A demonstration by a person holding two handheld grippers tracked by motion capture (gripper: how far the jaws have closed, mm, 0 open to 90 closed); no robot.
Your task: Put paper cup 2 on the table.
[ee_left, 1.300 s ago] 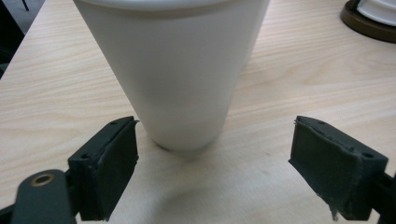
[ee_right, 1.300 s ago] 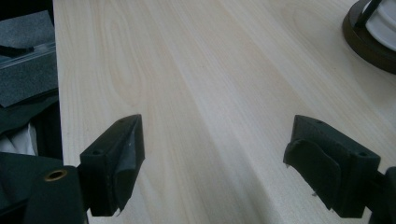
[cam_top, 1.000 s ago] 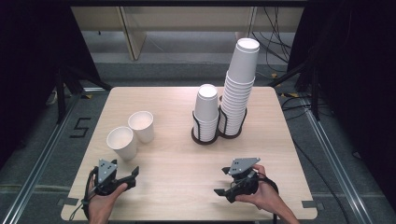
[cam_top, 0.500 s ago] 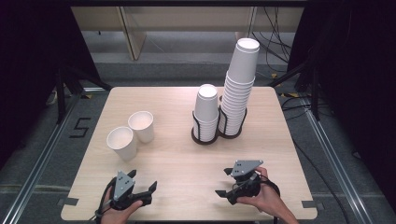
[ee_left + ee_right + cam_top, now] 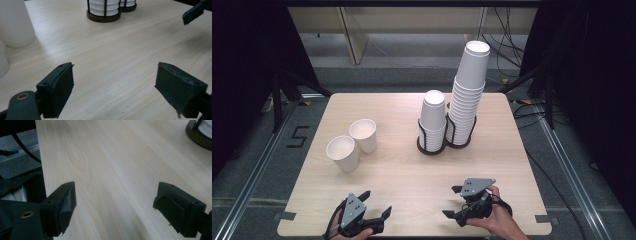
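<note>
Two loose white paper cups stand upright on the left of the wooden table. A short stack of cups and a tall stack sit in black wire holders at centre right. My left gripper is low at the front edge, open and holding nothing. My right gripper hovers at the front right, also open and holding nothing. The left gripper view looks between its open jaws toward the short stack's holder, with a cup at the left. In the right gripper view, only bare table lies between the open jaws.
The right gripper's jaw pokes into the top right of the left gripper view. A holder base lies at the top right of the right gripper view, and the table's edge runs along the left. Cables and grey floor surround the table.
My left gripper has slid right and closer to the table's front edge, staying open. The right gripper has barely moved.
</note>
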